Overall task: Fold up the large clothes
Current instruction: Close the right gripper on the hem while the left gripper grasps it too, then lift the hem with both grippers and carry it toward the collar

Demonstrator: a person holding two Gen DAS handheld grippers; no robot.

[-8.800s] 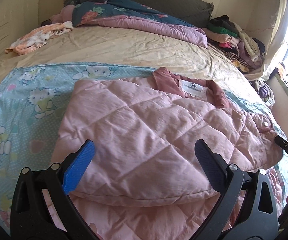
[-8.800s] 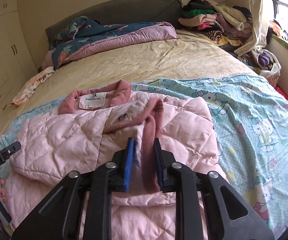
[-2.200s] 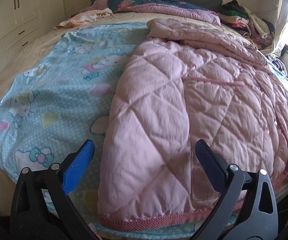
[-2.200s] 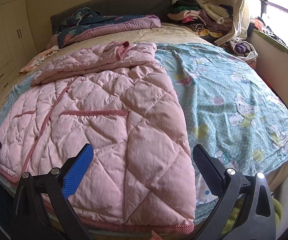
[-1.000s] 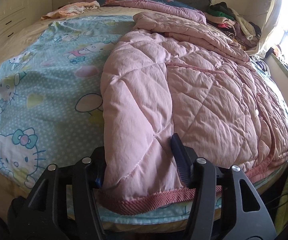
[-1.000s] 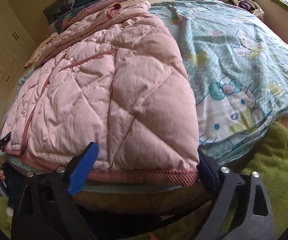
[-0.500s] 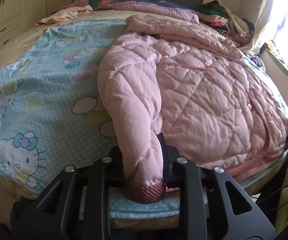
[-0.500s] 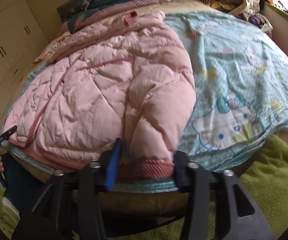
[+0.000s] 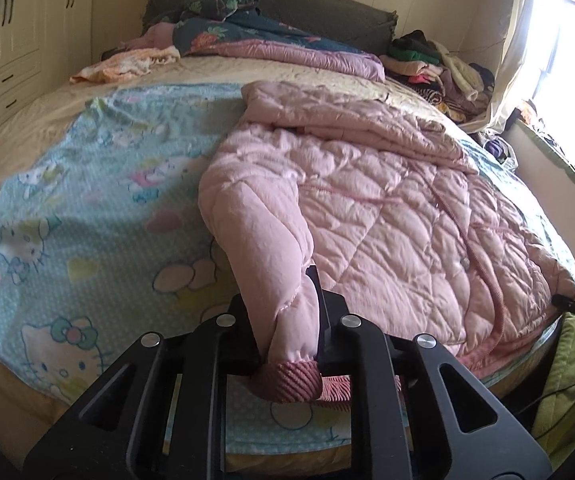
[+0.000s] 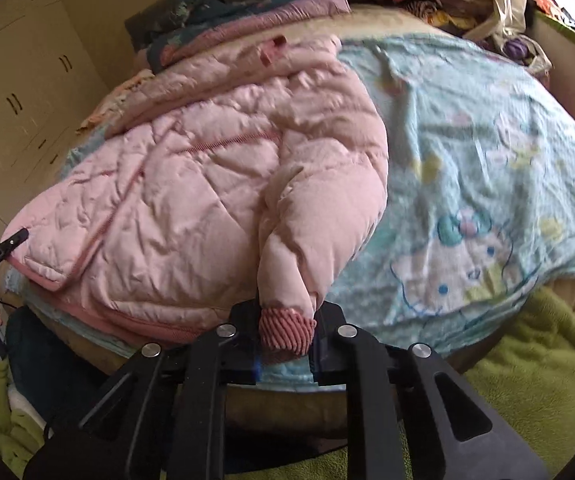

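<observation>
Left wrist view: left hand-held gripper (image 9: 287, 340) pinching one hem corner of the pink coat (image 9: 367, 208), jaws just closed on a thick roll of quilting with the ribbed hem (image 9: 289, 382) bulging out below the pads. Right wrist view: right hand-held gripper (image 10: 285, 336) clamped the same way on the opposite hem corner, jaws also just closed, ribbed band caught between the pads. Coat spread on the bed (image 9: 67, 372) over the blue cartoon sheet (image 9: 67, 208), collar end far from both cameras, hem corners raised off the near edge. Likely trouble from here: slippery padded fabric sliding out of a bunched pinch once carried toward the collar, dropping one corner and skewing the fold. Uneven lift between the two corners, twisting the body and leaving the fold line crooked. Sheet dragged along underneath if caught with the hem; cannot tell whether any of it sits inside either pinch. Puffy filling springing the fold open after release.
</observation>
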